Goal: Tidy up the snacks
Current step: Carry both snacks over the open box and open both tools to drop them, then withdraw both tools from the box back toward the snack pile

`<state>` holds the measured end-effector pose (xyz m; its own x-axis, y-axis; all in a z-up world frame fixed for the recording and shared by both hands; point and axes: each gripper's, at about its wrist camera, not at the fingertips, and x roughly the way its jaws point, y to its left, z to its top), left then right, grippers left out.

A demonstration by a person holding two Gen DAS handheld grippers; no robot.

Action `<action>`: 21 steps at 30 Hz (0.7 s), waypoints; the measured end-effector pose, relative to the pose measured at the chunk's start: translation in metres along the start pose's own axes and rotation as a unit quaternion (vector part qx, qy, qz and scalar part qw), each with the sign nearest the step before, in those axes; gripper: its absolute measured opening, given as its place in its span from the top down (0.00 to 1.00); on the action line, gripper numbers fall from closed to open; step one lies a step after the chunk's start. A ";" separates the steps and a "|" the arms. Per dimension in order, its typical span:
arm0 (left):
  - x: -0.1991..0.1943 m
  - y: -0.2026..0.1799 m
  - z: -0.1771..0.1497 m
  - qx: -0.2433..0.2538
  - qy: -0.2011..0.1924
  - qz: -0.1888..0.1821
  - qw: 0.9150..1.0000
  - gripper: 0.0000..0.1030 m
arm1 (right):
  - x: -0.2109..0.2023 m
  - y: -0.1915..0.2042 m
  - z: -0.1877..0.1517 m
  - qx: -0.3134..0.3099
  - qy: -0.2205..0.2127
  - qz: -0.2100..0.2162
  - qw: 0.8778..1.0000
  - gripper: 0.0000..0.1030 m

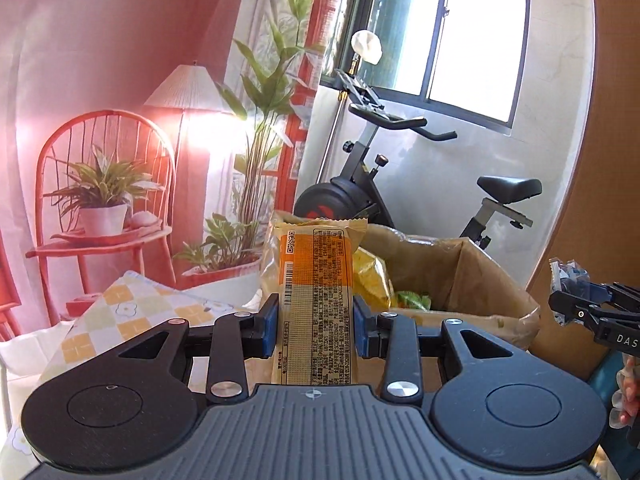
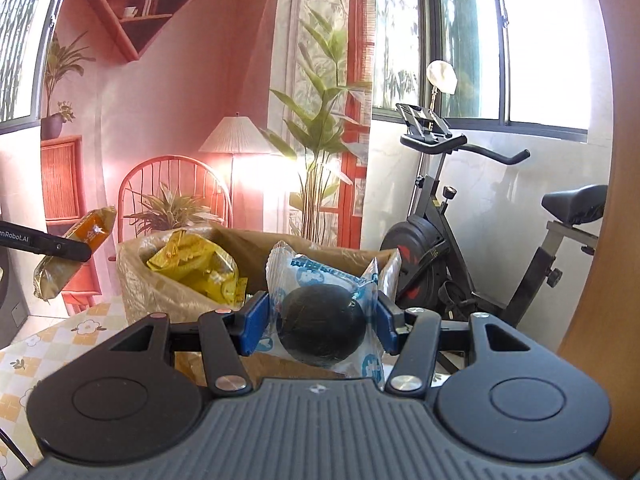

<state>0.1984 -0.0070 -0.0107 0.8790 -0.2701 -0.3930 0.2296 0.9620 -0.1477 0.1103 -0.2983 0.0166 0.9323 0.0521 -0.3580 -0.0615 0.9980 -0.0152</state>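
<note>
My left gripper (image 1: 315,320) is shut on a long orange snack packet (image 1: 316,280) that stands upright between its blue pads, its printed back facing the camera. My right gripper (image 2: 320,322) is shut on a clear blue-printed packet with a round dark cake (image 2: 322,322) inside. Both are held up in front of a brown paper bag (image 1: 472,276) (image 2: 168,292) that holds a yellow packet (image 2: 196,268) and something green (image 1: 414,300). The right wrist view shows the left gripper and its orange packet (image 2: 80,240) at the left edge. The right gripper (image 1: 580,312) shows at the far right of the left wrist view.
A tablecloth with yellow checks and flowers (image 1: 120,320) (image 2: 48,344) lies under the bag. Behind stand a printed pink room backdrop (image 1: 120,120), an exercise bike (image 1: 400,184) (image 2: 460,248) and windows. A wooden panel (image 2: 600,280) rises at the right. A person's fingers (image 1: 628,392) show low right.
</note>
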 end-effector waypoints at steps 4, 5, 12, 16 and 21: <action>0.028 -0.024 0.032 0.026 -0.002 -0.020 0.999 0.63 | 0.032 0.000 0.021 -0.018 0.010 0.001 1.000 0.45; 0.036 -0.031 0.038 0.031 0.000 -0.022 0.999 0.63 | 0.043 0.000 0.024 -0.018 0.022 0.004 1.000 0.45; 0.105 -0.077 0.064 0.079 0.030 -0.019 0.996 0.63 | 0.098 -0.002 0.019 0.020 0.067 -0.004 0.998 0.44; 0.128 -0.083 0.062 0.080 0.053 -0.040 0.995 0.50 | 0.109 -0.004 0.011 0.033 0.088 -0.017 0.995 0.37; 0.115 -0.066 0.059 0.065 0.051 -0.030 0.996 0.50 | 0.092 -0.008 0.010 0.043 0.078 -0.008 0.996 0.36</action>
<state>0.3095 -0.0993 0.0075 0.8161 -0.3238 -0.4786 0.3391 0.9390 -0.0571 0.1996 -0.3016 -0.0069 0.8657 0.0367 -0.4993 -0.0106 0.9984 0.0550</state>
